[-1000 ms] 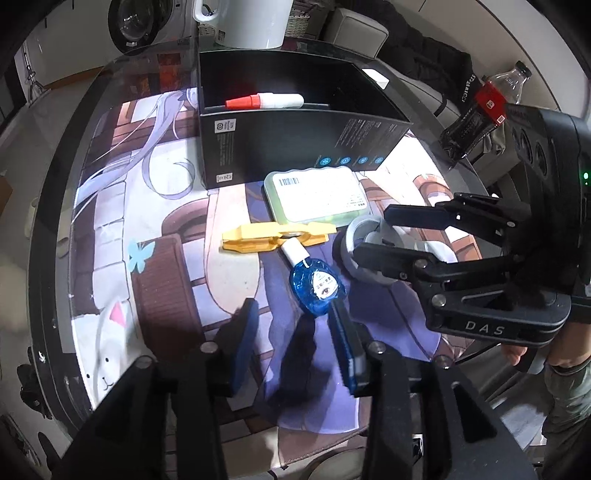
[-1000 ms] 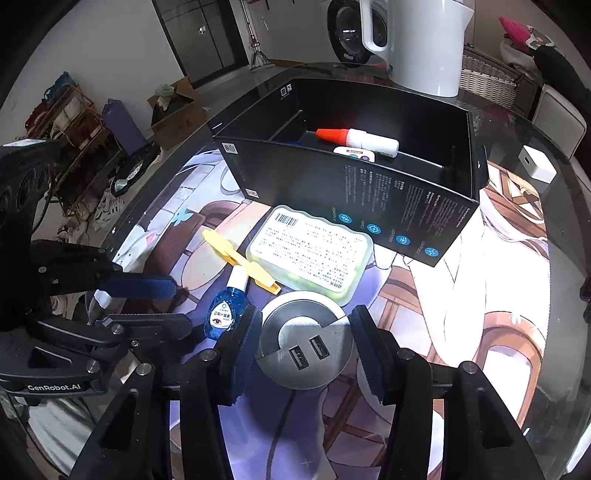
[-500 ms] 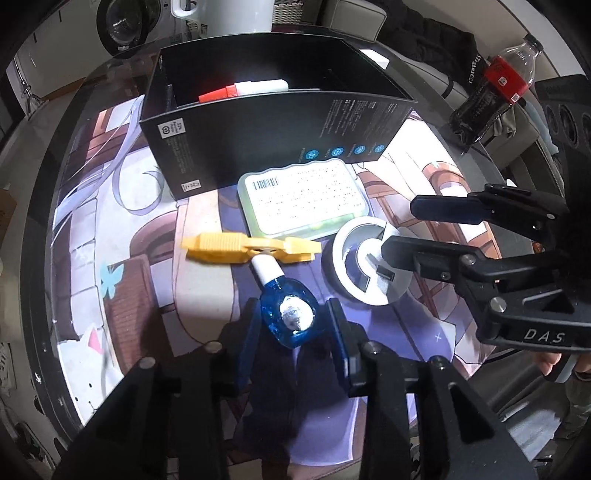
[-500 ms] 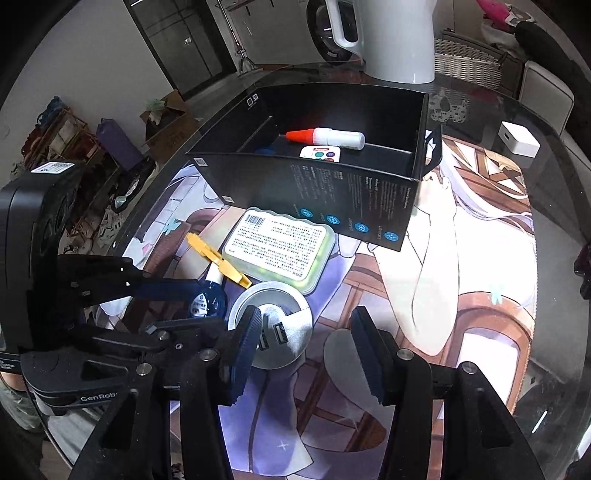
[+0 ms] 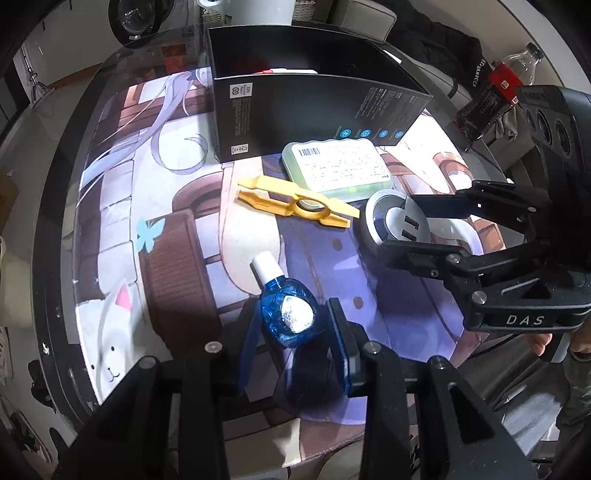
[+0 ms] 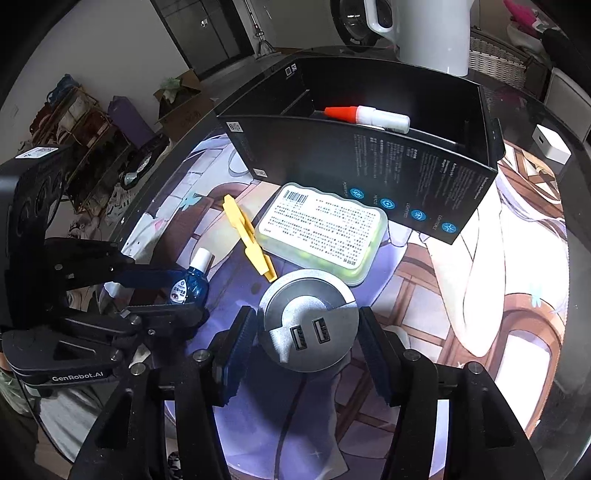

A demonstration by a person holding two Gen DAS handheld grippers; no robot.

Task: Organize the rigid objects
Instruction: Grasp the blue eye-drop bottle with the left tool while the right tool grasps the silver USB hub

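My left gripper (image 5: 291, 325) is shut on a small blue bottle (image 5: 288, 317) with a white cap, held just above the printed mat; it also shows in the right wrist view (image 6: 190, 286). My right gripper (image 6: 306, 328) has its pads against both sides of a round grey USB hub (image 6: 308, 319), which also shows in the left wrist view (image 5: 397, 225). A yellow plastic tool (image 5: 295, 201) and a pale green flat case (image 5: 336, 170) lie in front of the black open box (image 6: 369, 173). A red-capped white tube (image 6: 365, 116) lies inside the box.
A printed mat (image 5: 166, 221) covers the round glass table. A white kettle (image 6: 432, 29) stands behind the box. A dark soda bottle (image 5: 495, 96) stands at the far right. A small white block (image 6: 552, 144) lies on the table's right side.
My left gripper closed on the blue bottle and drew it back from the yellow tool. My right gripper came forward and closed around the grey hub.
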